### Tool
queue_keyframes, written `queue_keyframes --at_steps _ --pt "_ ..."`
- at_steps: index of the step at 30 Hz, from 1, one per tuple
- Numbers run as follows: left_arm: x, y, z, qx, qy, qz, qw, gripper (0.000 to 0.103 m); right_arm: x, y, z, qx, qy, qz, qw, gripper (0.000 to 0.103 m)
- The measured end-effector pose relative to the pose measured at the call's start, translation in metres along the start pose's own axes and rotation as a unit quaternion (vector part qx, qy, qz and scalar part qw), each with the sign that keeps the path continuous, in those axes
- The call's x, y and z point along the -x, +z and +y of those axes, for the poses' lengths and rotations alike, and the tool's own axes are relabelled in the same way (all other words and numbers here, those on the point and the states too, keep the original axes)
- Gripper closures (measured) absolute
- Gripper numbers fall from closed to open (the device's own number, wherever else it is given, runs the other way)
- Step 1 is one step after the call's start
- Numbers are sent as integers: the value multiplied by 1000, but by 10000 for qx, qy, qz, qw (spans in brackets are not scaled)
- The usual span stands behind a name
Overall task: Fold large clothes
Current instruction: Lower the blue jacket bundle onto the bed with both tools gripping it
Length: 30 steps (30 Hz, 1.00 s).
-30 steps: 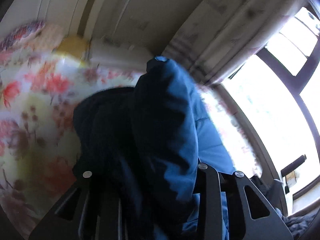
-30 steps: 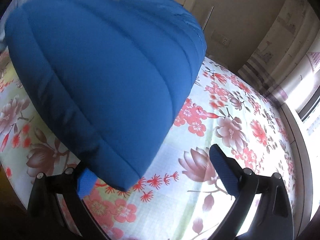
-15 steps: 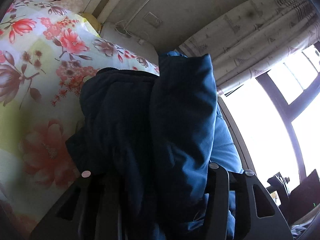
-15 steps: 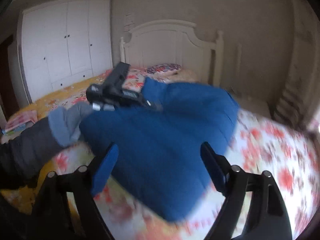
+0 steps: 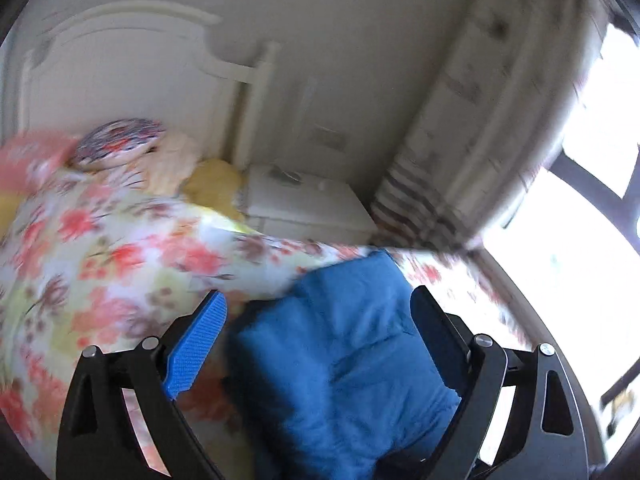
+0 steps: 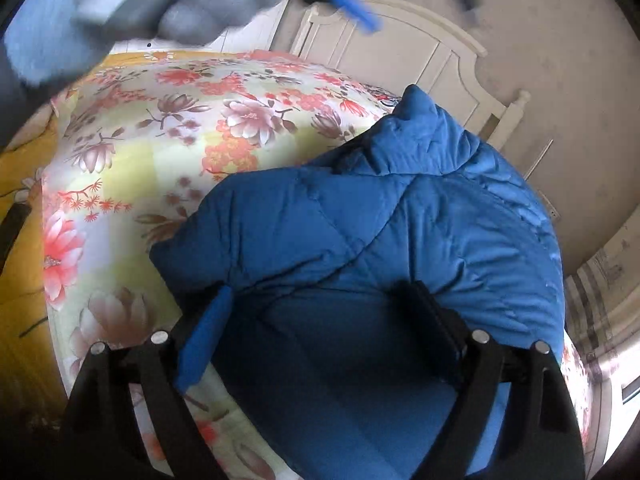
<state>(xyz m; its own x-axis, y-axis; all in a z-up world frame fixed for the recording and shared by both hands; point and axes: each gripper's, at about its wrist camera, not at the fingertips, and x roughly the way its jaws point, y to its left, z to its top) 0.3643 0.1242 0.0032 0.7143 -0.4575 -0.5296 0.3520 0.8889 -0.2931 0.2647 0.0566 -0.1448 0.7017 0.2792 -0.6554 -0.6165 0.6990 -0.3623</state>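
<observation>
A blue quilted jacket (image 6: 400, 232) lies bunched on the floral bedspread (image 6: 168, 152). In the right wrist view my right gripper (image 6: 320, 328) is open just above its near part, nothing between the fingers. In the left wrist view the jacket (image 5: 344, 360) lies below my left gripper (image 5: 316, 320), which is open with the blue pad (image 5: 196, 344) apart from the cloth. The left gripper also shows blurred at the top of the right wrist view (image 6: 352, 8), held in a grey-gloved hand (image 6: 208, 4).
A white headboard (image 6: 432, 60) stands behind the bed. Pillows (image 5: 120, 148) lie at its head, with a white nightstand (image 5: 308, 204) and striped curtain (image 5: 460, 152) beside a bright window (image 5: 580, 240). Yellow bedding (image 6: 20, 208) lies to the left.
My left gripper has opened and let go of the jacket, then lifted away. The jacket has dropped onto the bed. My right gripper has come in low over it.
</observation>
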Motion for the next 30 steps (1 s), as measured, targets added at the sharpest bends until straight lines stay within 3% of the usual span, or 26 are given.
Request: queue_keyframes --at_steps 3,5,6,7,8,9,11,13,16,17,20,21,24,25,26,27,28,30 --pt "-61 -20 -11 -219 226 644 9974 16 2 -3 3 -17 -13 -44 10000 15" --pt "-103 -36 3 -343 834 946 9914 16 1 -5 3 -30 7 -111 9999 15" --pt "-126 -49 19 -211 869 1119 9897 6 -2 -5 6 -28 27 -152 9999 15" --pt "-135 -57 40 300 458 1106 9924 4 2 -7 5 -5 109 -249 9996 15" --pt "-136 -60 55 655 222 1112 9914 4 8 -8 4 27 201 -311 9993 15" --pt "-133 -60 59 715 226 1095 9912 5 15 -8 1 32 325 -319 9990 16" --pt "-130 -61 52 539 448 1013 9924 4 39 -7 -17 -112 810 -440 9957 22" --pt "-127 -63 46 399 621 967 9926 4 64 -7 -48 -424 999 -865 9903 26" --pt "-125 -63 42 399 719 884 9927 4 80 -5 -120 -1125 532 -1275 9840 32" --pt "-124 -64 41 388 764 833 9928 4 74 -4 -150 -1393 393 -1280 9812 38" --pt "-128 -66 43 323 869 771 9927 4 32 2 -227 -2175 271 -976 9708 57" --pt "-126 -66 42 325 870 771 9927 4 13 7 -248 -2339 261 -802 9686 57" --pt "-125 -66 45 379 816 770 9930 4 -38 21 -285 -2560 521 -492 9640 57" --pt "-125 -66 47 406 808 755 9930 4 -57 22 -287 -2493 509 -264 9667 57" --pt "-124 -66 48 446 834 731 9928 4 -90 19 -287 -2363 360 240 9707 56" --pt "-123 -67 53 549 849 710 9923 4 -113 13 -286 -2349 407 541 9697 44" --pt "-124 -67 55 588 818 729 9922 4 -140 2 -286 -2541 753 790 9610 44" --pt "-123 -68 57 635 763 729 9924 4 -149 -6 -292 -2853 940 705 9512 44"
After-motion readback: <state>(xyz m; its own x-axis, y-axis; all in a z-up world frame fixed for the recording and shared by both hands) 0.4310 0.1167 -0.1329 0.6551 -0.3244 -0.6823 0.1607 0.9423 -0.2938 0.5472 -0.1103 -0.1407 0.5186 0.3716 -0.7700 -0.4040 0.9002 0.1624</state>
